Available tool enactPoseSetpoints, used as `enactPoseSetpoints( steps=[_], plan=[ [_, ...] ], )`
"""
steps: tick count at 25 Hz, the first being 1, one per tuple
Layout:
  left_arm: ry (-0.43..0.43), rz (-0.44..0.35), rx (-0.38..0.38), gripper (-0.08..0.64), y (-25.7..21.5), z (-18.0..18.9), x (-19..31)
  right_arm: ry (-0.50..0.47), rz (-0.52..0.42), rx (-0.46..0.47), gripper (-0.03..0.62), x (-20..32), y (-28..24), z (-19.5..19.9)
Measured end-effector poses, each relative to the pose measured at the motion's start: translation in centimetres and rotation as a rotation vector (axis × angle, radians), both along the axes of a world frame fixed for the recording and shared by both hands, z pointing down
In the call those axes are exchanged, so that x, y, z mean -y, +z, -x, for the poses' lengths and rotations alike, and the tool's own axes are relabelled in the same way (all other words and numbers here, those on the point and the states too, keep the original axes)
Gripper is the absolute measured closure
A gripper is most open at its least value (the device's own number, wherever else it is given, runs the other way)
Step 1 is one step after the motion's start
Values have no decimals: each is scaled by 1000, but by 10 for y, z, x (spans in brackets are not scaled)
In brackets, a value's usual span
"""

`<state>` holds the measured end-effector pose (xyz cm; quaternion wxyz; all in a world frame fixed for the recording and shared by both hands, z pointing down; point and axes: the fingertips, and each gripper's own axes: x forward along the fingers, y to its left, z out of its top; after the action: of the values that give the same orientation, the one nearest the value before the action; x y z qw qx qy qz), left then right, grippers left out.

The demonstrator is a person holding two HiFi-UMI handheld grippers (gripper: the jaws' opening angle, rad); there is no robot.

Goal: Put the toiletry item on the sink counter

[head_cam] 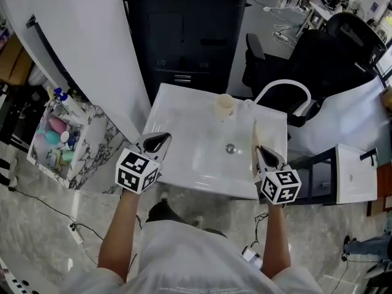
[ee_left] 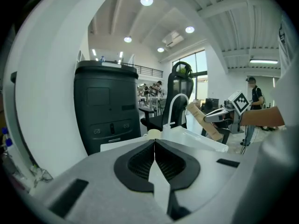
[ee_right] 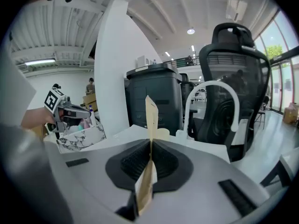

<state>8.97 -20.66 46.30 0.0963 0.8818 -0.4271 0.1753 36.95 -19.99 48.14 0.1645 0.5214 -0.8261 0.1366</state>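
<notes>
A thin tan paper packet (head_cam: 255, 136) stands on edge between the jaws of my right gripper (head_cam: 260, 152), which is shut on it over the right side of the white sink counter (head_cam: 177, 103). In the right gripper view the packet (ee_right: 151, 115) sticks up past the pads of the gripper (ee_right: 150, 143). My left gripper (head_cam: 160, 141) hangs over the counter's left front edge. Its jaws meet with nothing between them (ee_left: 154, 142). The left gripper view shows the packet (ee_left: 202, 121) off to the right.
A pale cup (head_cam: 224, 105) and a white arched faucet (head_cam: 283, 86) stand at the back of the basin. A marble-patterned box of bottles (head_cam: 58, 141) sits to the left. A black bin (head_cam: 184, 35), an office chair (head_cam: 331, 54) and a small white cabinet (head_cam: 355, 173) surround the sink.
</notes>
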Motion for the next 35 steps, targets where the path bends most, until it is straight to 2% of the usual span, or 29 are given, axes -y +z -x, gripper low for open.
enactPoseSetpoints(
  steps=[4,8,19,22,25,31,35],
  plan=[
    [-45,20,9,549,9,25,19,-46,38,14,581,36,15,34],
    [-84,45,21,549,20,55,38,-81,141,64,581,65,42,76],
    [-142,140,0,549,66,117,82,-108,457,343,580,115,129,189],
    [-153,177,-14,549,82,125,88,-106,564,385,580,114,158,210],
    [-153,199,-26,549,96,133,96,-70,667,477,580,115,184,228],
    [-154,237,-33,549,114,148,106,-17,765,581,577,122,216,257],
    [-139,252,-28,549,121,151,110,-26,803,599,574,122,231,273]
  ],
)
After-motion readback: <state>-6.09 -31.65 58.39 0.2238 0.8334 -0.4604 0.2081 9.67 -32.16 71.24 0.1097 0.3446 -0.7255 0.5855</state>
